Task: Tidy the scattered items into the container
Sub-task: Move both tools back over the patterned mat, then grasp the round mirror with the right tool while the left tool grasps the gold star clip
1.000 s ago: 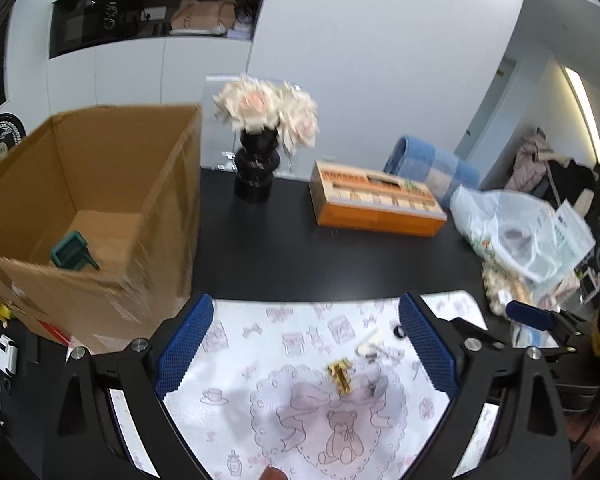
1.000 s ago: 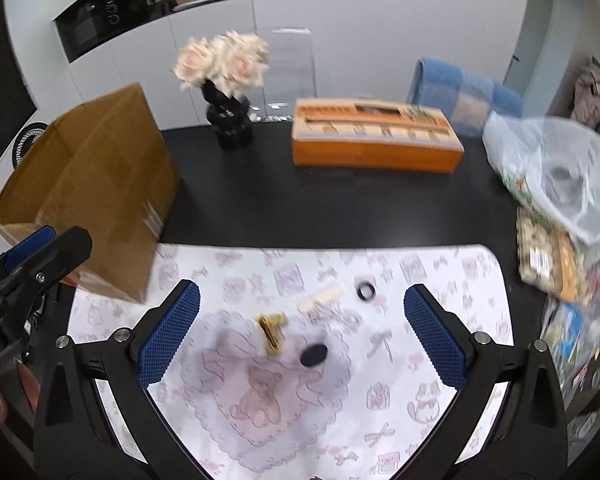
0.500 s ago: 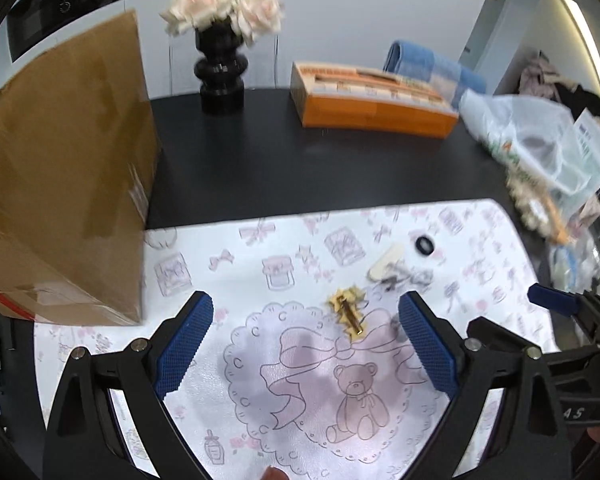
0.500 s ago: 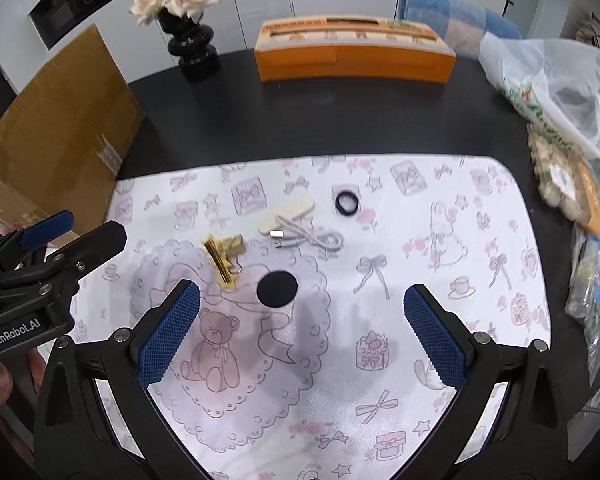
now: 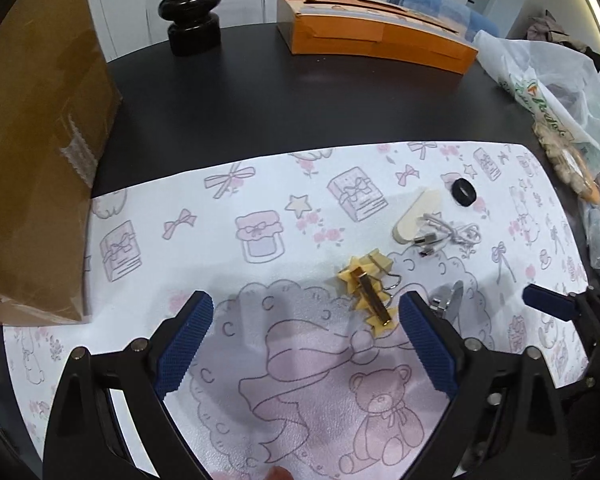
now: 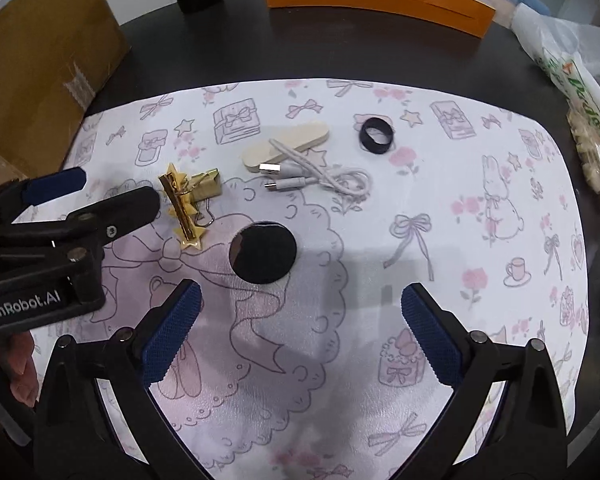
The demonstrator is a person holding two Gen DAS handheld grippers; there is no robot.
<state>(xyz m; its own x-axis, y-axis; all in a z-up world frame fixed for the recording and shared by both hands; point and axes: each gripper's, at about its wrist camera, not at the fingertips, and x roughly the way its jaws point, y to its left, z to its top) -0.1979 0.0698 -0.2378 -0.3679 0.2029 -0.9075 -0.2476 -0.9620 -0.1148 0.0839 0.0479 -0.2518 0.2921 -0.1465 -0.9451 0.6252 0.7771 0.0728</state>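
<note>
We hold both tongs spread wide and empty over a printed mat (image 6: 440,208) on the black counter (image 5: 300,112). The left tongs (image 5: 306,334) hover just short of a gold star hair clip (image 5: 370,294), which lies beside a gold binder clip (image 6: 208,188). The right tongs (image 6: 300,320) hang near a round black disc (image 6: 266,252). Farther off lie a white USB cable (image 6: 320,178), a pale oblong block (image 6: 286,146) and a black ring (image 6: 376,135). The cardboard box (image 5: 32,160) stands at the mat's left edge.
</note>
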